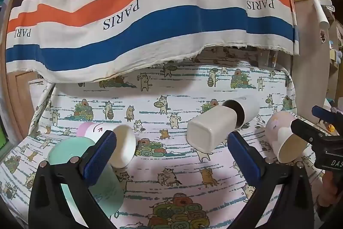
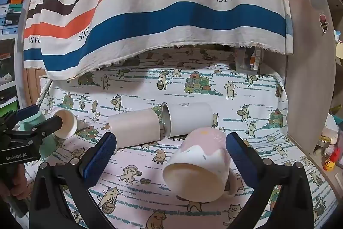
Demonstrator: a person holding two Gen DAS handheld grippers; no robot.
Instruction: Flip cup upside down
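Several cups lie on their sides on the cat-print cloth [image 1: 167, 190]. A pink-and-white mug [image 2: 199, 166] lies between the fingers of my open right gripper [image 2: 169, 153], touching neither pad; it also shows in the left wrist view [image 1: 285, 141]. A square white cup [image 1: 210, 130] lies against a white cylinder cup [image 1: 246, 111] in the middle. A mint cup [image 1: 70, 156] and a white-and-pink cup [image 1: 120, 143] lie at the left, by the left finger of my open left gripper [image 1: 171, 153], which holds nothing.
A striped "PARIS" cloth [image 1: 150, 14] hangs behind the table. A wooden panel [image 2: 310, 78] stands at the right with cluttered shelves beyond. The right gripper [image 1: 317, 132] shows at the right of the left wrist view.
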